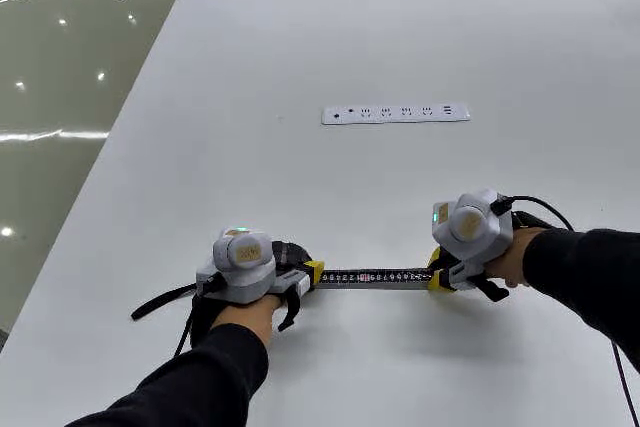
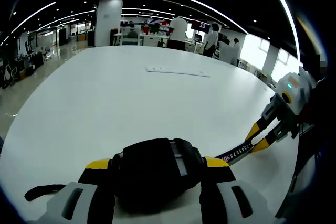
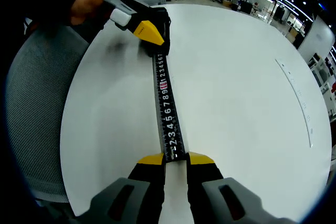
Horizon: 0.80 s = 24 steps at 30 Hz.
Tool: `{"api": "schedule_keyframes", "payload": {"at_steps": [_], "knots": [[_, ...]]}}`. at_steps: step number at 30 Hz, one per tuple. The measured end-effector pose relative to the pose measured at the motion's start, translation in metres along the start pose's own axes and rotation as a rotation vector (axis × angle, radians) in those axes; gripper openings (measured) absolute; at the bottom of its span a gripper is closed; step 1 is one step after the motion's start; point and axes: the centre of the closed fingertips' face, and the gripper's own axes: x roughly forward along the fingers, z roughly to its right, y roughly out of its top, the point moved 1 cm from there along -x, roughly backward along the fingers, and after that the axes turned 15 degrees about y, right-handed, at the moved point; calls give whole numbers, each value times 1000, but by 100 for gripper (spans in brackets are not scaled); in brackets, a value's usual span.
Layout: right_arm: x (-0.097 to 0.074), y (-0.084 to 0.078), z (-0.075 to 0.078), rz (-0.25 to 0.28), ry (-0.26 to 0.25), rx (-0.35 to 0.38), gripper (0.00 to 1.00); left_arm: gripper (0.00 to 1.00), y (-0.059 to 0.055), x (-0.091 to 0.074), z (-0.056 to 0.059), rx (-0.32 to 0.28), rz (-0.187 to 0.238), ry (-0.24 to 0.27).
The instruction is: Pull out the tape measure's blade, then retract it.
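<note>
Left gripper (image 1: 305, 277) is clamped round the black tape measure case (image 2: 155, 174), which sits between its yellow tips on the white table (image 1: 350, 37). Right gripper (image 3: 176, 158) is nearly closed, pinching the blade (image 3: 165, 98) at its free end. The blade runs flat on the table from the right jaws straight to the case, with a short stretch out. Looks like the pull-out step, part done. Likely next move: right gripper draws away from the left along the blade's line while the left pins the case, then feeds the blade back slowly so it doesn't snap in. End hook is hidden between the right jaws. Can't make out a lock button on the case. Power strip (image 1: 396, 113) lies well beyond both grippers.
</note>
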Motion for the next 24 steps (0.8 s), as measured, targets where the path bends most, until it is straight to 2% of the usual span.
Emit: {"api": "schedule_keyframes", "payload": {"at_steps": [10, 18, 24], "knots": [[3, 6, 0, 22, -2, 9, 10, 62, 0, 0, 0, -3, -3, -1], [6, 13, -2, 34, 7, -48, 10, 62, 0, -1, 0, -5, -3, -3], [8, 16, -2, 31, 18, -56, 10, 62, 0, 0, 0, -5, -5, -4]]}}
